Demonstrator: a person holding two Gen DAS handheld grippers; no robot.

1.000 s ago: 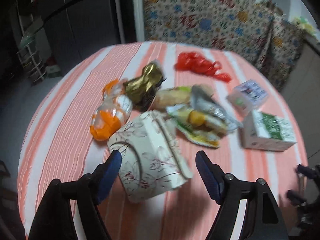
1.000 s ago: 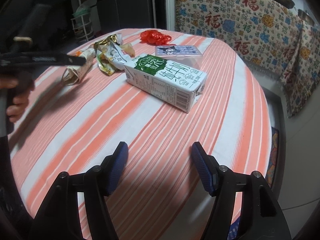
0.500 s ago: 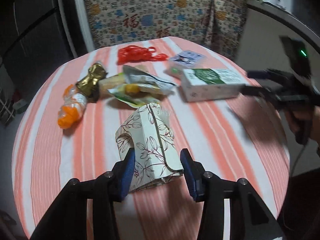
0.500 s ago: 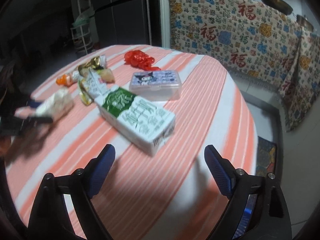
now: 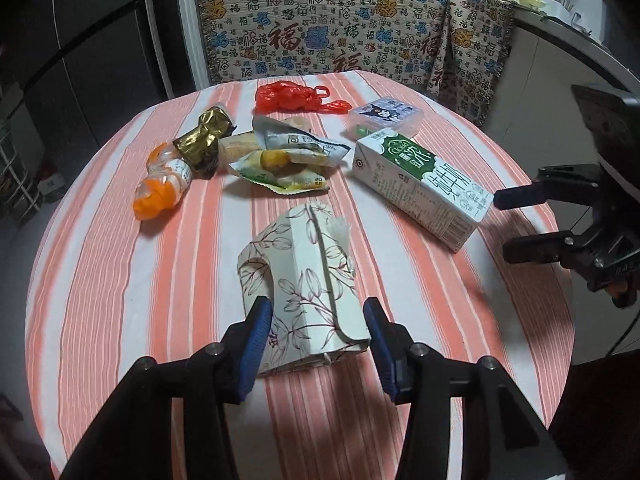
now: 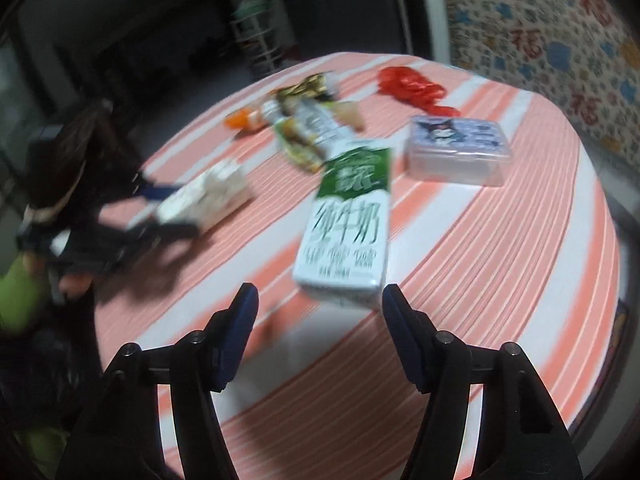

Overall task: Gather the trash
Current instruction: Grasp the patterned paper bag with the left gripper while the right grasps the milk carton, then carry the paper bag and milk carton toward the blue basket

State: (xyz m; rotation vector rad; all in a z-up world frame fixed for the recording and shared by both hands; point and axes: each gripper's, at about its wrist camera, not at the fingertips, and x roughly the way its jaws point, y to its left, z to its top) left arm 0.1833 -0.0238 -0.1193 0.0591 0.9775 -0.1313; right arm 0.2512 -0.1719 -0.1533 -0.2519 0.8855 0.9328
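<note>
My left gripper point(image 5: 318, 334) is shut on a white floral paper box point(image 5: 302, 280), gripping its near end on the striped table point(image 5: 120, 280). The box also shows in the right wrist view point(image 6: 208, 196). My right gripper point(image 6: 320, 328) is open, just short of the near end of a green and white milk carton point(image 6: 348, 224), which lies to the right of the box in the left wrist view point(image 5: 420, 184). It also shows in the left wrist view point(image 5: 532, 216). Beyond lie crumpled snack wrappers point(image 5: 288, 156), a gold wrapper point(image 5: 204, 140), an orange packet point(image 5: 160, 184) and a red plastic bag point(image 5: 296, 96).
A clear plastic case with a cartoon lid point(image 5: 384, 116) sits at the far right of the table, behind the carton point(image 6: 456, 148). Patterned cloth covers furniture behind the table point(image 5: 340, 32). A dark fridge point(image 5: 80, 40) stands at the left.
My left gripper has closed on the floral box and stays on it. My right gripper has swung round and come up to the end of the milk carton, fingers open.
</note>
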